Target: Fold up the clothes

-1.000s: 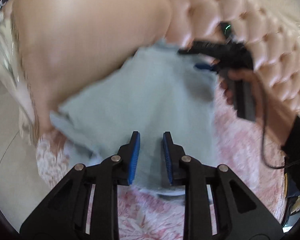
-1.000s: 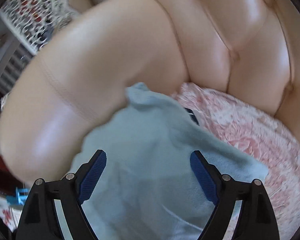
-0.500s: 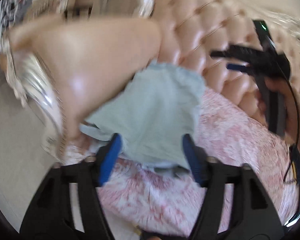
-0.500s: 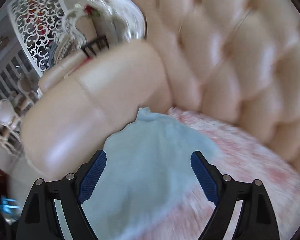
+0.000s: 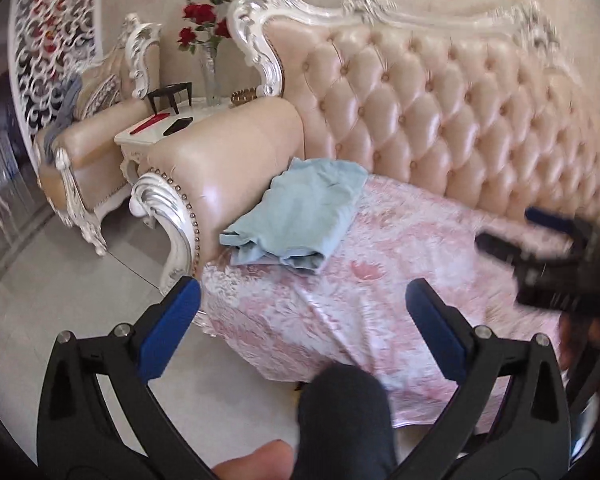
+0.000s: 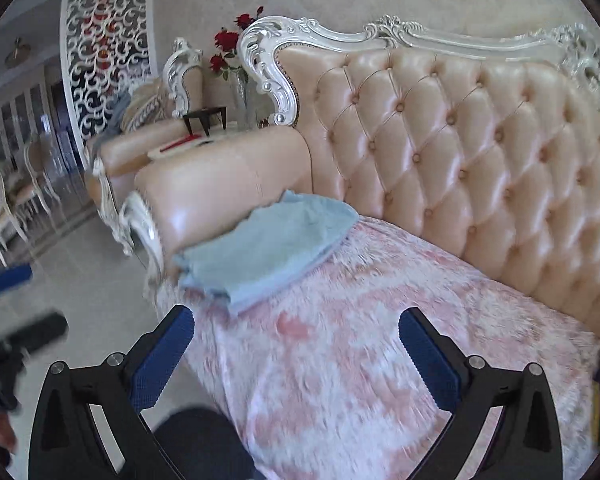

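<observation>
Moved: both my hand-held grippers, left (image 5: pixel 302 316) and right (image 6: pixel 296 344), pulled back from the folded garment (image 5: pixel 296 216), jaws opening, empty.
Done: garment folded, resting on the sofa (image 5: pixel 440 120) seat beside the armrest.
Left: I judge nothing visible.

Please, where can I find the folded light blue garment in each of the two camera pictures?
Left wrist view: the folded light blue garment lies left of centre, against the sofa armrest.
Right wrist view: the garment lies left of centre, blurred, against the same armrest.
Shared landmark: the red roses behind the sofa.
</observation>
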The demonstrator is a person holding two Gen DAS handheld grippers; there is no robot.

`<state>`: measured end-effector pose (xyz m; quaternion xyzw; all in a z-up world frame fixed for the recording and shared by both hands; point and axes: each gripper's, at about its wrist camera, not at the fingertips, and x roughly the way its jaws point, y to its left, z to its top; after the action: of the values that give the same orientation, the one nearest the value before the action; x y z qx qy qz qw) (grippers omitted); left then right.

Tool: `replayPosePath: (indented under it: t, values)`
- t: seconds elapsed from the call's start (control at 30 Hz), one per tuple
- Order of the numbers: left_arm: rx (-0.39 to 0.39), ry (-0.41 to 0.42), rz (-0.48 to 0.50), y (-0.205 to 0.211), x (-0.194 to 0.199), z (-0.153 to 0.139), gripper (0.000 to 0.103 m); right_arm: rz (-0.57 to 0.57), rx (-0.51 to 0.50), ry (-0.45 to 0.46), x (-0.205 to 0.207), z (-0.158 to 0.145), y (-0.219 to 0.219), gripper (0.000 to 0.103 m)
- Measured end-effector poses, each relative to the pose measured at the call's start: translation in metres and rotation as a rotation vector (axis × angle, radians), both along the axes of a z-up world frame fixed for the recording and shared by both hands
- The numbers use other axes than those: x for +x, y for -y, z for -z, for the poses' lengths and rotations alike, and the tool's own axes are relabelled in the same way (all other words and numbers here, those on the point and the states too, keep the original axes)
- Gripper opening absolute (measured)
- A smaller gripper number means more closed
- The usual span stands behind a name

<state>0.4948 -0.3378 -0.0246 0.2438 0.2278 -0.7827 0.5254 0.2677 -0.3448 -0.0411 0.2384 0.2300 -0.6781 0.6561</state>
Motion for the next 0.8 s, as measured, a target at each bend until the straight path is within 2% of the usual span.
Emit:
replayPosePath:
  t: [0.17, 0.3, 0.47, 0.8]
  values:
    - [-0.027, -0.015, 0.014, -0.017, 0.002, -0.016, 0.103, 0.003, -0.034, 0.021, 0.009, -0.006, -0.027, 0.103]
    - [-0.021, -0.029, 0.013, -0.017, 0.003, -0.021, 0.103, 0.001, -0.033, -0.01, 0.013, -0.009, -0.026, 0.103]
    - [-0.013, -0.041, 0.022, -0.011, 0.006, -0.023, 0.103, -0.031, -0.034, 0.012, 0.014, -0.012, -0.022, 0.103]
    - [-0.015, -0.056, 0.02, 0.002, 0.01, -0.024, 0.103, -0.049, -0.035, -0.039, 0.026, -0.022, -0.003, 0.103]
